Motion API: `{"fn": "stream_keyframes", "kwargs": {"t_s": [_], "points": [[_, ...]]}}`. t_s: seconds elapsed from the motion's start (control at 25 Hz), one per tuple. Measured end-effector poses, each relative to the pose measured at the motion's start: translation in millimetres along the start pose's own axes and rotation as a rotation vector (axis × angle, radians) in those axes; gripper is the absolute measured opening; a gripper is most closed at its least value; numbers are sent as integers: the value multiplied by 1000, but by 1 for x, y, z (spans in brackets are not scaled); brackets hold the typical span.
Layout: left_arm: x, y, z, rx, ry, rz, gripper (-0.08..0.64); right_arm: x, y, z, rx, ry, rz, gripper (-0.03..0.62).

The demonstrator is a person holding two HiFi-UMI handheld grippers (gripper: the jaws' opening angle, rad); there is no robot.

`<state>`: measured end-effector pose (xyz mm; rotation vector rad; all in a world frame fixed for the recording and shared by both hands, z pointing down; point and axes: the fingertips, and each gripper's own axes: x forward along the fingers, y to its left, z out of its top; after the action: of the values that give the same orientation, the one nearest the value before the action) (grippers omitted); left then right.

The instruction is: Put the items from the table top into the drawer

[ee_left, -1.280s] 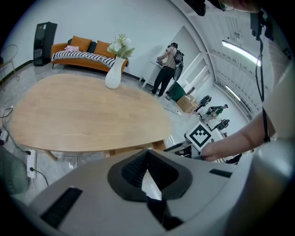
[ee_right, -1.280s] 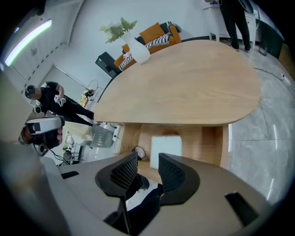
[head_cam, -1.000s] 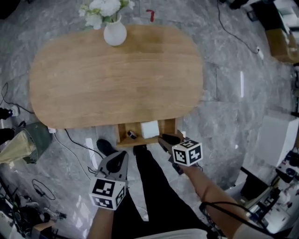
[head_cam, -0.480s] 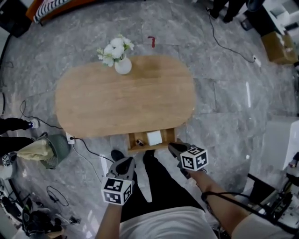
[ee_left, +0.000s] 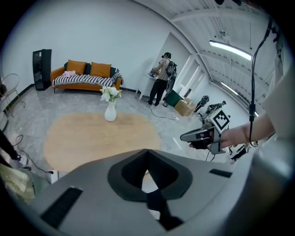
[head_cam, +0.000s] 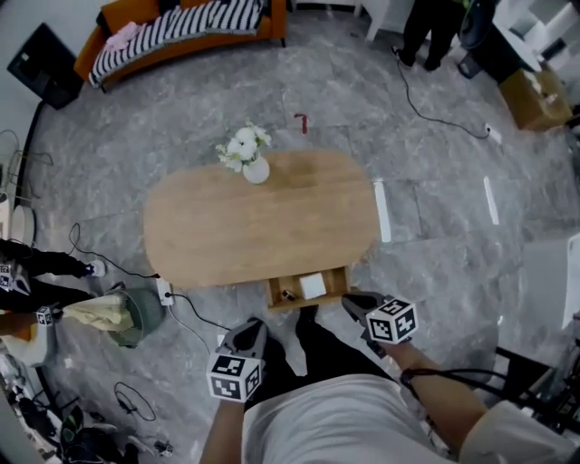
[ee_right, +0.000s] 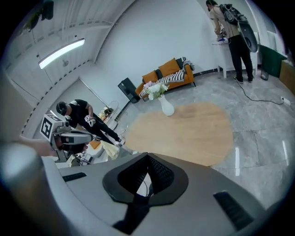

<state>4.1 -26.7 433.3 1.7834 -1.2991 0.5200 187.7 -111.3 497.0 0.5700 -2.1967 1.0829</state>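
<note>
The oval wooden table (head_cam: 227,236) carries only a white vase of flowers (head_cam: 256,169). Its drawer (head_cam: 337,283) stands open at the near edge, with a white box (head_cam: 313,285) and a small dark item (head_cam: 288,294) inside. Both grippers hang high above the floor, on the near side of the drawer. My left gripper (head_cam: 254,324) (ee_left: 147,151) is shut and empty. The jaws of my right gripper (head_cam: 349,299) (ee_right: 147,156) have just been closing and now meet with nothing between them. Each gripper shows in the other's view, right gripper (ee_left: 184,137) and left gripper (ee_right: 87,137).
Cables (head_cam: 195,313) trail over the grey marble floor by the table's near left, next to a green bin (head_cam: 136,313). An orange sofa (head_cam: 181,23) stands at the far wall. One person stands far right (head_cam: 430,27), another at the left edge (head_cam: 36,267). A small red object (head_cam: 300,121) lies beyond the table.
The head view has risen, so the table and drawer look smaller and farther. Both grippers have lifted up and away from the open drawer.
</note>
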Motion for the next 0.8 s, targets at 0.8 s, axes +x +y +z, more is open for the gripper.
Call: {"fn": "stream_keyframes", "kwargs": {"t_s": [0.8], "points": [[-122,6,-14,219,-3,-145,1,-76,114,-9,74,-296,-142,34]]}}
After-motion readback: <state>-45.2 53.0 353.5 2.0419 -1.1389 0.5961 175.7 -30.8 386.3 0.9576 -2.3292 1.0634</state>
